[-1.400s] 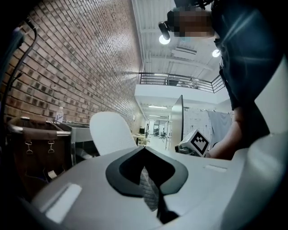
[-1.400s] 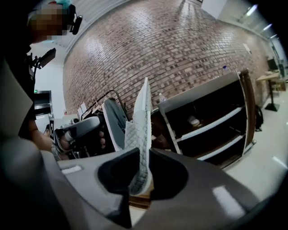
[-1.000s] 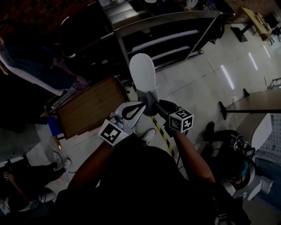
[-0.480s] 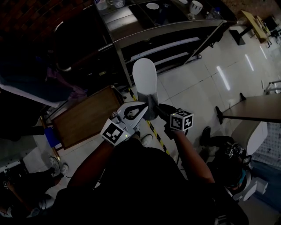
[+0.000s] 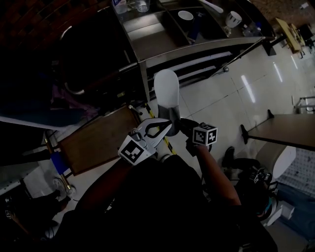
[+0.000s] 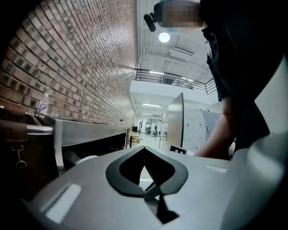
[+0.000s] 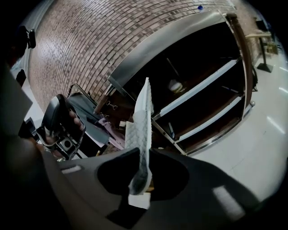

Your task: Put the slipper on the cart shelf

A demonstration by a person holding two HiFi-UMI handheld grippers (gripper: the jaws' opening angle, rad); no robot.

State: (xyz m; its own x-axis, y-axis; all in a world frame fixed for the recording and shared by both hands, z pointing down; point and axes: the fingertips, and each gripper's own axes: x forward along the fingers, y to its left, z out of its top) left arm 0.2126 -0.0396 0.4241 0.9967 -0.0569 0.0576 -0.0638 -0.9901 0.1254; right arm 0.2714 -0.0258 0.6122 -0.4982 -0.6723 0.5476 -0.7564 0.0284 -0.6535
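Observation:
A white slipper [image 5: 166,93] stands on end, sole edge toward me, with my right gripper [image 5: 173,119] shut on its heel end. In the right gripper view the quilted slipper [image 7: 140,126] rises from between the jaws of the right gripper [image 7: 143,152], in front of the steel cart [image 7: 202,85] and its dark shelves. The cart [image 5: 197,47] lies just beyond the slipper's toe in the head view. My left gripper [image 5: 165,129] is beside the slipper's lower end, its tips together with nothing between them; the left gripper [image 6: 144,150] looks the same in its own view.
On the cart's top sit a bowl [image 5: 185,15], a cup [image 5: 233,19] and bottles [image 5: 129,6]. A wooden board [image 5: 98,140] lies at the left, striped floor tape [image 5: 167,143] below the grippers, and a table [image 5: 290,130] at the right. A brick wall [image 7: 90,45] runs behind the cart.
The cart has come further into the head view and the slipper's toe now reaches closer to its frame. Both grippers keep their grips and relative places.

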